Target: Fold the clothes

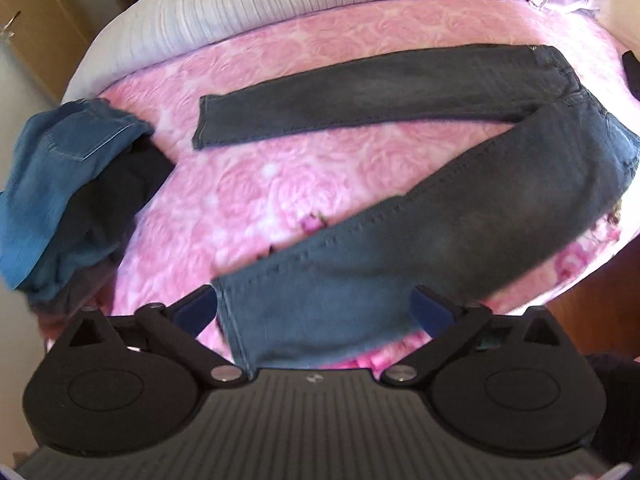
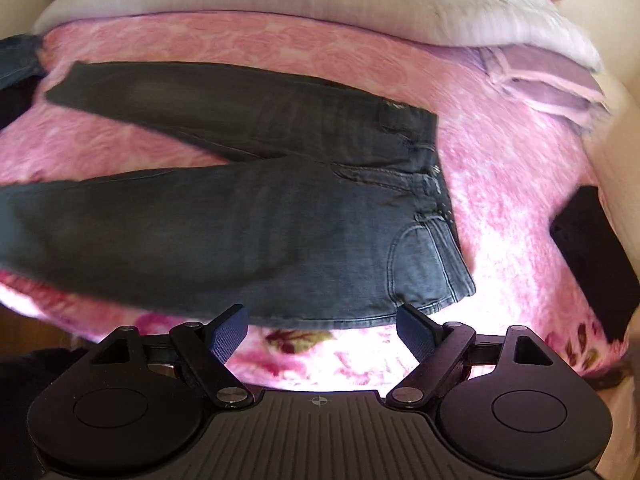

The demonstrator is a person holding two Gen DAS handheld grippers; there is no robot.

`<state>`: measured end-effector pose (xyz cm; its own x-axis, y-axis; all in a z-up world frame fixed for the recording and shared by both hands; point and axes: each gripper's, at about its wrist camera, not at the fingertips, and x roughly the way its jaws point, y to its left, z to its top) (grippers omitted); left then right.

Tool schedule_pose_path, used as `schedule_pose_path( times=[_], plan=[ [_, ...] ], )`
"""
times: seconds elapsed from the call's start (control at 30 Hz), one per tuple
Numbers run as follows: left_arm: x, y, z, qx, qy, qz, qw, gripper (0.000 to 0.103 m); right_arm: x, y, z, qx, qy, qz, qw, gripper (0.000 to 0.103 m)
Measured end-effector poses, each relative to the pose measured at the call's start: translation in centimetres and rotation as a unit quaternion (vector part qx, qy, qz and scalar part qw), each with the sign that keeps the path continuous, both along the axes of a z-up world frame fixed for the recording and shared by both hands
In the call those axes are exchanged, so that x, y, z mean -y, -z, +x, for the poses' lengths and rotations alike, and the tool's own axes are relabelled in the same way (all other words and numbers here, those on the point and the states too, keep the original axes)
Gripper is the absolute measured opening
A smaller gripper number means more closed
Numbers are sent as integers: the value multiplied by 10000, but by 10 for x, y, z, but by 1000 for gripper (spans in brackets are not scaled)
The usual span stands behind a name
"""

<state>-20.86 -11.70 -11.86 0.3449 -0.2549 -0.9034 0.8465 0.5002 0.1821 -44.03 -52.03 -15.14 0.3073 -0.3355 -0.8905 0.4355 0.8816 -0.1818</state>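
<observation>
Both tongs, left [image 1: 314,308] and right [image 2: 322,326], gape empty; limp, weighty grey jeans [image 2: 248,216] want grips at hem and waistband.

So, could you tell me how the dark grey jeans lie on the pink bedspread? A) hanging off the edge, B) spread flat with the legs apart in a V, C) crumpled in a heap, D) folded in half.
B: the dark grey jeans lie flat on the pink bedspread, legs splayed from the waistband.

Bright daylight, blown highlights, motion blur, fisheye-warped edges.
</observation>
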Motion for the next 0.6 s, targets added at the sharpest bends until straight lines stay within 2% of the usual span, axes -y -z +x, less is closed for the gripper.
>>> schedule_pose_path(
  times=[0.1, 0.4, 0.6],
  plan=[
    [-4, -9, -23, 106, 46, 188, 9998, 101, -5, -16, -3, -72, -204, -43, 9998, 84],
    [-16, -5, -58, 320, -57, 170, 9993, 101, -21, -61, -13, -287, -825, -161, 9960, 84],
    [-35, -3, -70, 292, -291, 183, 9990, 101, -36, -50, -5, -416, -1435, 65, 9888, 84]
  ],
)
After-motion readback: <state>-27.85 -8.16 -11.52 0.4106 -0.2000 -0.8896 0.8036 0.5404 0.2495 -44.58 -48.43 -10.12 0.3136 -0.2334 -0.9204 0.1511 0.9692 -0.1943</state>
